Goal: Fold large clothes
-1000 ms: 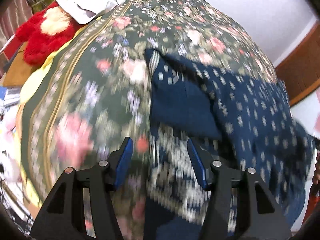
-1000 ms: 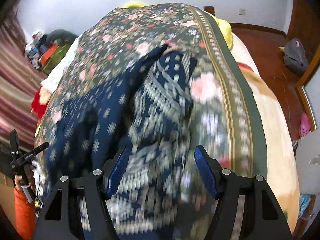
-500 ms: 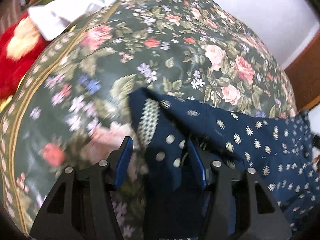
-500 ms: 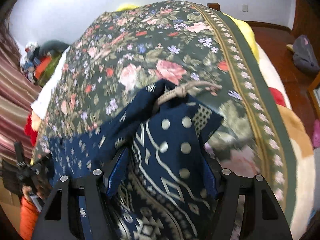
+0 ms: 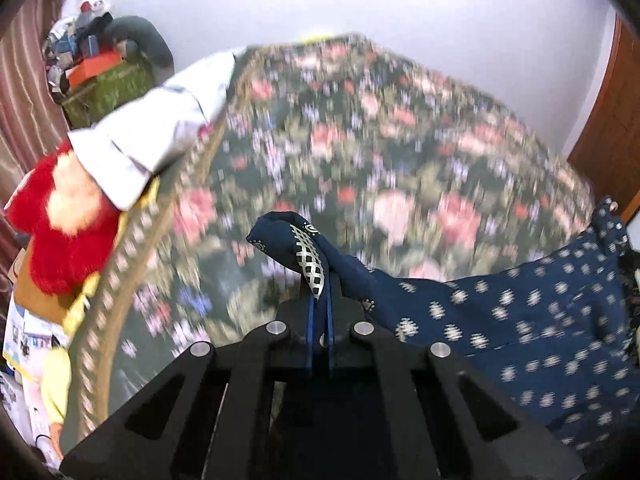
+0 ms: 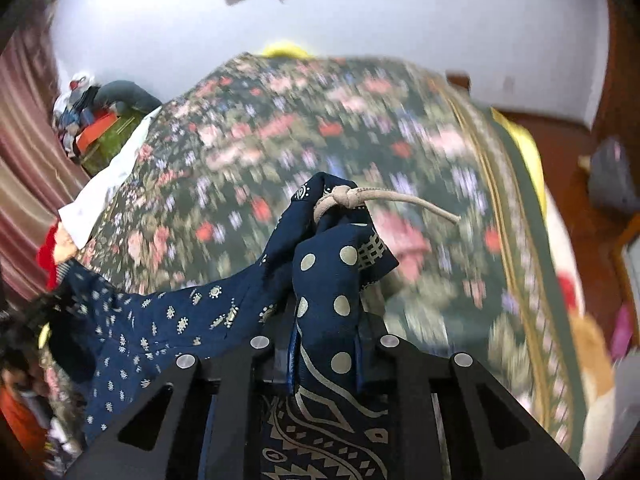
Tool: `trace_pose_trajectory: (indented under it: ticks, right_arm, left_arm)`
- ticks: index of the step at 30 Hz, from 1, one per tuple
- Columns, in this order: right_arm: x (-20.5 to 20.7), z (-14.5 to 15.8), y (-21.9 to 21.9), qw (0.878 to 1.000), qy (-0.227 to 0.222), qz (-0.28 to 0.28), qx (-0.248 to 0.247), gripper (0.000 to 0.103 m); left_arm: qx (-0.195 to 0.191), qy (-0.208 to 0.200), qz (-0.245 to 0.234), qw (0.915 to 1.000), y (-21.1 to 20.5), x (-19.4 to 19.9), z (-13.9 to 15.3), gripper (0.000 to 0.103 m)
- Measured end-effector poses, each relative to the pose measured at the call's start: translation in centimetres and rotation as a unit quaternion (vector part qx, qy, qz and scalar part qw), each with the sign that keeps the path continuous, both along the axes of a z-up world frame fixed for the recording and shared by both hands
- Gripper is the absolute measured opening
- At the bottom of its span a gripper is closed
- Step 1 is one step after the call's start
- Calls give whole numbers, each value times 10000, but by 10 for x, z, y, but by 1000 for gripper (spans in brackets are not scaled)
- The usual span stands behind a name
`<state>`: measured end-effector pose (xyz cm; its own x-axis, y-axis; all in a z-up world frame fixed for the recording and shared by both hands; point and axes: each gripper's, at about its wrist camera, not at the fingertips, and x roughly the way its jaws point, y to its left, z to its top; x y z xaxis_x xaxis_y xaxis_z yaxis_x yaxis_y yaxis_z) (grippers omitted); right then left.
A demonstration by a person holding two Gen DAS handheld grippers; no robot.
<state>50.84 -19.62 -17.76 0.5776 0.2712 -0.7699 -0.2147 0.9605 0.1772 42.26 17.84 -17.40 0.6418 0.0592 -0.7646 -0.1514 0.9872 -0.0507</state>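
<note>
The garment is navy blue with small white prints [image 5: 520,320] and hangs between my two grippers above a bed with a dark green floral cover [image 5: 380,140]. My left gripper [image 5: 319,312] is shut on one corner of the garment, which bunches over the fingertips. My right gripper [image 6: 326,344] is shut on another corner of the garment [image 6: 332,280], where a knotted beige cord [image 6: 360,198] sticks out. The cloth stretches away to the right in the left wrist view and to the left in the right wrist view.
A white cloth [image 5: 160,128] and a red plush toy [image 5: 64,220] lie at the bed's left edge. Boxes and clutter [image 5: 100,68] stand by the far wall. The floral bed cover [image 6: 360,128] fills the middle; wooden floor and a grey bag [image 6: 612,176] lie right.
Both grippers have closed on the garment's corners and lifted them off the bed. The views have tilted up toward the far wall and the cloth now hangs between the grippers.
</note>
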Motion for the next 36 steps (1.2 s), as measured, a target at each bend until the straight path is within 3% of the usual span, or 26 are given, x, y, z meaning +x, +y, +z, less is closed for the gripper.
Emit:
trace_pose_trajectory:
  ticks: [6, 9, 12, 13, 14, 15, 16, 17, 21, 25, 28, 36]
  right_arm:
    - [52, 21, 35, 9991, -347, -199, -137, 17]
    - [77, 10, 48, 9989, -215, -295, -288, 18]
    - [94, -15, 54, 9980, 29, -300, -549, 21]
    - [93, -20, 54, 9974, -18, -272, -665, 26]
    - [92, -23, 55, 9957, -130, -289, -866, 44]
    - [90, -25, 55, 9904, -323, -415, -1279, 71]
    - [88, -26, 54, 9865, -430, -497, -1500, 82]
    - [87, -28, 50, 9836, -539, -497, -1649, 90]
    - [87, -27, 29, 9920, -199, -382, -1188, 89]
    - [66, -6, 19, 9915, -247, -362, -1225, 89]
    - [39, 21, 10, 9940, -331, -196, -1025, 89]
    - [-70, 112, 7, 9931, -789, 388, -776, 90]
  left_arm:
    - [-92, -430, 298, 9986, 28, 33, 34, 4]
    - [-132, -135, 475, 9987, 48, 60, 16, 4]
    - [-149, 462, 579, 9971, 67, 79, -22, 5]
    - [-174, 620, 600, 9961, 72, 82, -34, 6]
    - [-178, 738, 625, 9952, 76, 85, -46, 7]
    - [-136, 825, 656, 9943, 77, 86, -54, 9]
    - [-109, 907, 678, 9935, 79, 87, -63, 14]
    - [-173, 953, 672, 9930, 81, 87, -70, 14]
    - [-160, 944, 705, 9929, 81, 88, -70, 18]
    - [187, 850, 736, 9935, 79, 75, -42, 20]
    - [173, 718, 602, 9955, 76, 56, -15, 21]
    - [480, -42, -1, 9988, 31, -45, 78, 48]
